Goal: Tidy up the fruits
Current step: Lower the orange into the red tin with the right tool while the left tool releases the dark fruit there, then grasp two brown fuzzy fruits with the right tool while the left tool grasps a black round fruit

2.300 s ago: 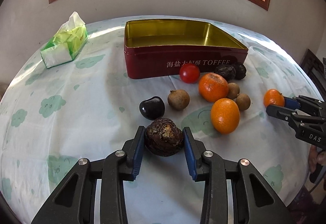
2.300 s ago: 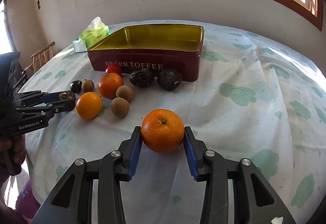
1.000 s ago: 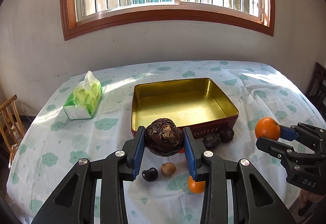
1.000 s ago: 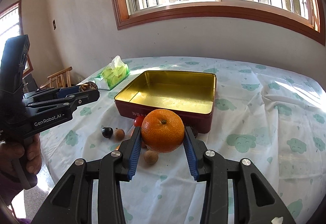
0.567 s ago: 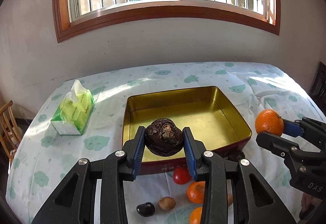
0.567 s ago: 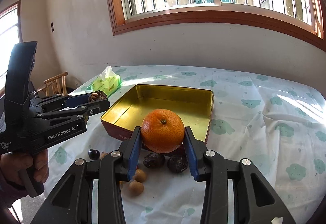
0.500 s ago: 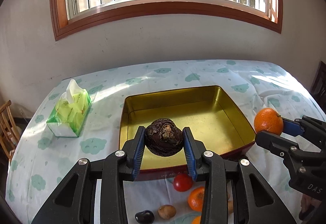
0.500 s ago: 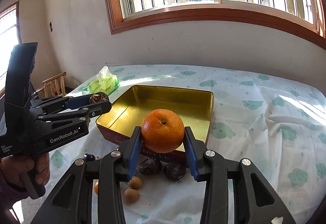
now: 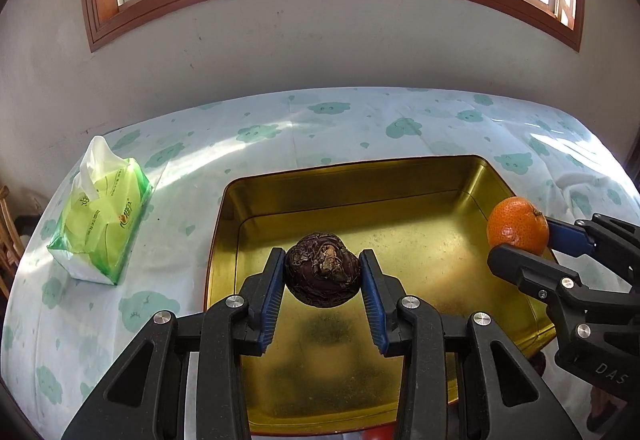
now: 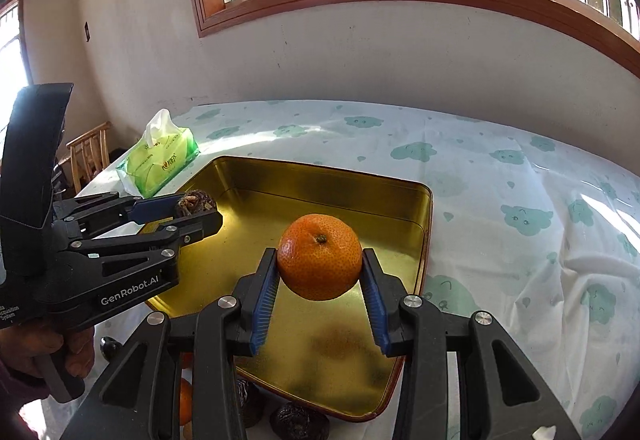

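Tin = landmark, gold inside, nothing lying in it yet.

Left of tin, on the table: green tissue pack, well apart from the rim, not part of the job.

Over tin's left-centre: left hand-held gripper, pads clamped on both sides of a dark wrinkled fruit. Fruit is off the floor of the tin, its shadow below it. Judging by looks: light, leathery shell, prob. brittle or dry, so a grip across the widest part w/ modest squeeze suits it; too hard could crack it.

Over tin's right side: right hand-held gripper, narrow, holding an orange at its equator, stem end up. Also clear of the tin floor. Orange likely heavier, firm but w/ some give, pebbly skin not slippery; side grip at mid-height is the safe spot, a higher hold would let it squirt out.

Below tin's near edge, in right wrist view: two dark fruits on the table just beside the wall, an orange one partly hidden behind the gripper. More to collect.

Step, as I read it: both about to set fruit down in tin. Risk: round things roll on the smooth metal, so release low.
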A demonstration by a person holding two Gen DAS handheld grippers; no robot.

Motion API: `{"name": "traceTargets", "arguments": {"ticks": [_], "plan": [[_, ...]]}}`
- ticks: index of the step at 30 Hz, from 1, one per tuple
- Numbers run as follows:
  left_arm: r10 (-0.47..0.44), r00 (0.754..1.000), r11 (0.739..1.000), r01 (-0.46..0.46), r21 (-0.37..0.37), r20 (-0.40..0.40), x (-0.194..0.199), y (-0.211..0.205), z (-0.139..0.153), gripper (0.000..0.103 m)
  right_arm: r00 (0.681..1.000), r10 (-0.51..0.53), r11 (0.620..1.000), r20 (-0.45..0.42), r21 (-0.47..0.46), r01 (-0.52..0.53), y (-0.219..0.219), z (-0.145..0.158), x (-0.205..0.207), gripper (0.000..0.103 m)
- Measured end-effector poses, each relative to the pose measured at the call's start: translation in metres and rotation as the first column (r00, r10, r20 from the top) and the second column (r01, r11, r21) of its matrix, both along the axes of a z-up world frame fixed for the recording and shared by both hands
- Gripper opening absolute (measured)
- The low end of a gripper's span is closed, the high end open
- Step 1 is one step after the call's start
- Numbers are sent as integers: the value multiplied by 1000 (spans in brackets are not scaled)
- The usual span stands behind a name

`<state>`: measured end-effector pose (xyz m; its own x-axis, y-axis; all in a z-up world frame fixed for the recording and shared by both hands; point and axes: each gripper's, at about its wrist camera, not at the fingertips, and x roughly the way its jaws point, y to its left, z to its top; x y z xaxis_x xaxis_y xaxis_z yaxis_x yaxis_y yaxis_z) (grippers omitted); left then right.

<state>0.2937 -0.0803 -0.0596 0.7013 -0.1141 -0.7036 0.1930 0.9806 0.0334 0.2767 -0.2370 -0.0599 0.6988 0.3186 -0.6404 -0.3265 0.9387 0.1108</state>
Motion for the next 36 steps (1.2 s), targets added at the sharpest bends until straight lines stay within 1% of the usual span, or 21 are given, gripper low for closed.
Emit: {"name": "traceTargets", "arguments": {"ticks": [1,2,4,5,6,8,9,11,13,15,18,20,23,25,26,29,31,32,34,36], "plan": [[-2,1000,1000,2,5,-7,2,-1,-2,39,1000,-1,1000,-3,0,1,0,-1,3,38],[-2,1000,1000,3,9,-14,4,-2,-4,41,1000,-3,1000,-7,3,3,0,-3,5,39],[1,1000,1000,-1,15,-19,8,-2,-7,56,1000,-11,1000,-8,8,11,-1,-5,8,39],[1,1000,1000,0,16,-14,8,-2,-7,69,1000,-12,1000,-7,13,12,-2,-6,9,41],[-1,1000,1000,1,13,2,7,-2,-5,76,1000,-16,1000,-1,16,16,-3,-5,9,45],[-15,999,1000,15,5,40,3,-1,1,82,999,-28,999,25,34,27,-7,0,6,49],[-25,998,1000,24,5,55,-1,0,4,86,999,-31,998,36,51,29,-11,4,2,50],[-37,996,999,37,9,84,-9,3,13,90,998,-29,996,58,89,24,-18,13,-12,50],[-38,993,999,39,-2,111,-22,11,22,90,997,-5,993,75,122,-4,-25,20,-33,50],[-27,990,999,32,-31,141,-39,23,31,90,996,26,989,87,141,-38,-30,24,-60,50],[13,983,999,-3,-55,180,-70,43,41,91,995,87,981,58,168,-95,-32,18,-100,51],[46,978,996,-30,-82,203,-94,60,43,91,994,108,981,17,158,-110,-28,6,-122,51],[111,970,989,-86,-120,216,-129,86,35,92,990,134,987,-38,98,-129,-17,-15,-147,50],[138,969,982,-107,-156,204,-151,101,26,92,986,146,987,-78,83,-140,-10,-26,-152,46],[151,968,979,-118,-168,200,-161,109,20,92,985,144,988,-92,78,-137,-7,-29,-152,41],[185,971,972,-158,-175,153,-182,123,4,92,985,143,988,-99,73,-136,2,-29,-146,40],[193,974,965,-166,-204,120,-193,130,-5,92,985,142,988,-101,72,-135,8,-28,-140,39],[195,974,962,-168,-215,111,-200,132,-8,92,984,141,989,-110,62,-135,13,-28,-135,38],[196,976,961,-170,-219,99,-207,134,-14,91,980,129,992,-149,29,-126,21,-36,-125,33],[191,978,962,-168,-213,89,-211,133,-17,91,973,149,988,-177,64,-139,26,-43,-118,30]]}}
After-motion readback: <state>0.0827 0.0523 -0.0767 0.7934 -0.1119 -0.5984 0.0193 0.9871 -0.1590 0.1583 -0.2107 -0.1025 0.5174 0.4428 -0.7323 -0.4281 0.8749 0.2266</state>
